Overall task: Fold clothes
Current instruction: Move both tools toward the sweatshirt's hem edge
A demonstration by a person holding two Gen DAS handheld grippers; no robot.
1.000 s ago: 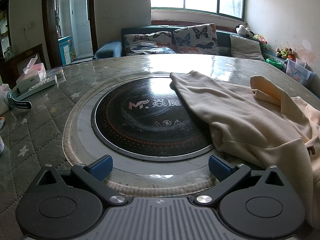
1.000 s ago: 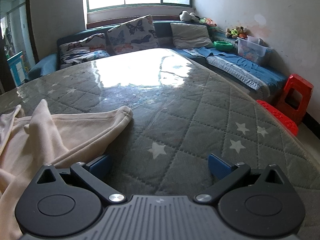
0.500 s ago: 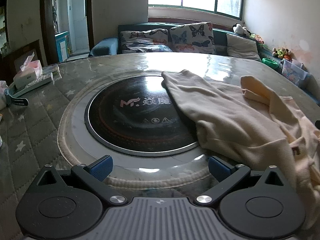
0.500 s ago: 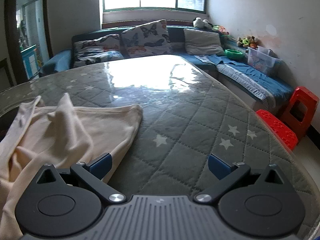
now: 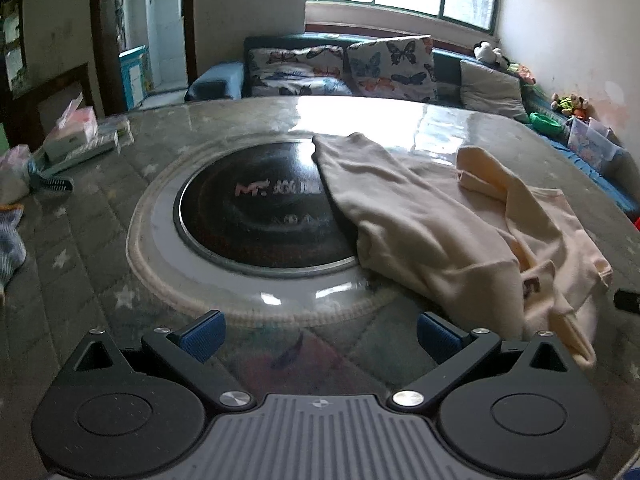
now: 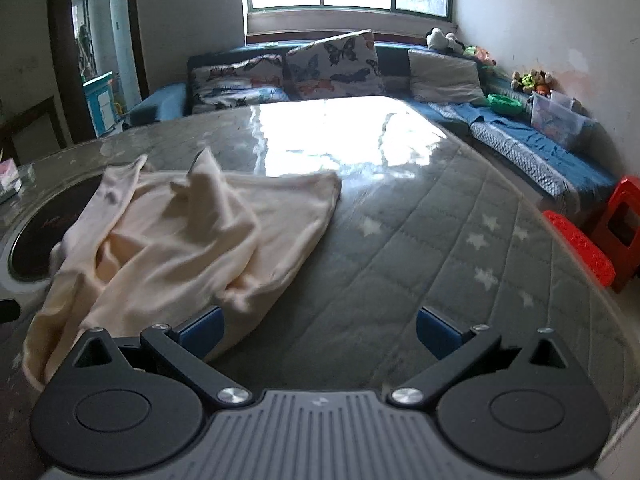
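Cooktop (image 5: pixel 256 208): its right part lies hidden from you under the cream garment (image 5: pixel 440 232).
Cooktop lettering: too blurred for you to read.
Dark object (image 5: pixel 628 300): cut off at your frame's right edge.

Both grippers share black linkage arms, silver screws, ribbed grey housing and blue-padded fingers (image 5: pixel 202 334).

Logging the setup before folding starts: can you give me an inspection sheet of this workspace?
Surface: quilted star-pattern table under glossy cover, round black cooktop inset.
Job's things: cream garment crumpled, partly over the cooktop.
Clutter: tissue box, comb at far left.
Grippers: left hand-held gripper open, empty; right hand-held gripper open, beside the garment edge.
Cables: nothing seen.
Surroundings: sofa with butterfly cushions, red stool.
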